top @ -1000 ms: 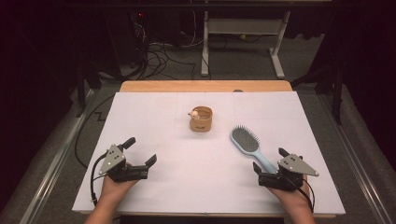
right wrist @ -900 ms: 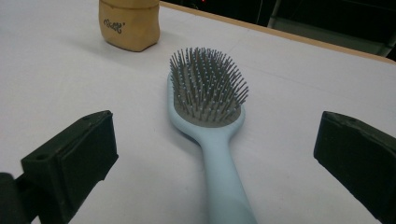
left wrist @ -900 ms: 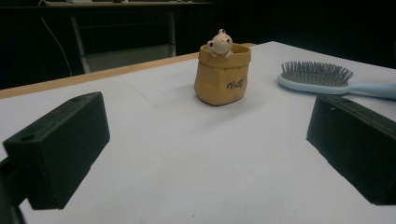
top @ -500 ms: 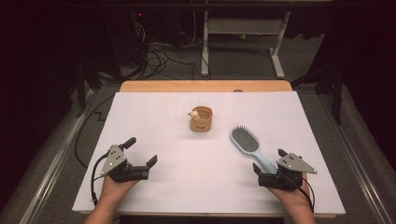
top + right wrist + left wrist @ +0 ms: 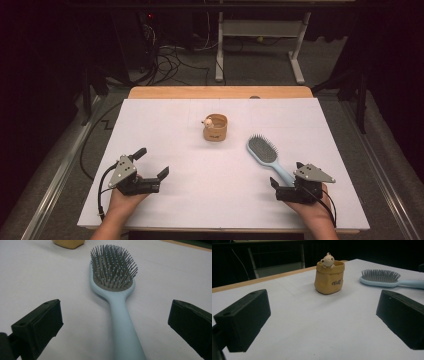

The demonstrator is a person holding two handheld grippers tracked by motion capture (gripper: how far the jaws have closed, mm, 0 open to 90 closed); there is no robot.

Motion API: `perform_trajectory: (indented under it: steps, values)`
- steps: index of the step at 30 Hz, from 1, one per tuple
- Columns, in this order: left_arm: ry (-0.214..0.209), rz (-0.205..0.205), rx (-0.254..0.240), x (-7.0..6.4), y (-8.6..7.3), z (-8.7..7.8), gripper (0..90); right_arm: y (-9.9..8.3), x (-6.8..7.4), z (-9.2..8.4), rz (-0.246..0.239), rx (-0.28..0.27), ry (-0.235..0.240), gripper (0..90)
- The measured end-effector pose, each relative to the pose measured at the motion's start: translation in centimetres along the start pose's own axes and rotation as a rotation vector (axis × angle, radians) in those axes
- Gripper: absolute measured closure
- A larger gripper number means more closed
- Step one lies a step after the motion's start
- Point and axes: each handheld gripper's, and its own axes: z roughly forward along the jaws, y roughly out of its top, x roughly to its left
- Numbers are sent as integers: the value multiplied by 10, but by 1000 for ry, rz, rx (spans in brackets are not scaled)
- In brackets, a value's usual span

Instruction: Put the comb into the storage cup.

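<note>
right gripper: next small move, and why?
Probably lower the right gripper and close it on the pale blue plastic hairbrush. Its black jaws stand wide open on either side of the handle, which runs between them without touching either. The brush lies flat on the white table, bristles up, so the handle looks like the clean place to grip.

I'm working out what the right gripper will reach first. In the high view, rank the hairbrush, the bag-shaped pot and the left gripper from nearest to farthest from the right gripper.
Measured from the right gripper:
1. Hairbrush: its handle end lies right at the gripper, between the open jaws.
2. Bag-shaped pot: farther back, near the table's middle.
3. Left gripper: across the table, at the near left.
</note>
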Motion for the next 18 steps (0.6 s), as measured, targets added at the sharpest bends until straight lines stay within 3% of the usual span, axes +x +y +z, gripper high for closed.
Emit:
perform_trajectory:
  steps: [18]
  values:
    - [-15, -19, -2, 2, 1, 1, 17, -3, -1, 0, 8, 56, -1, 3]
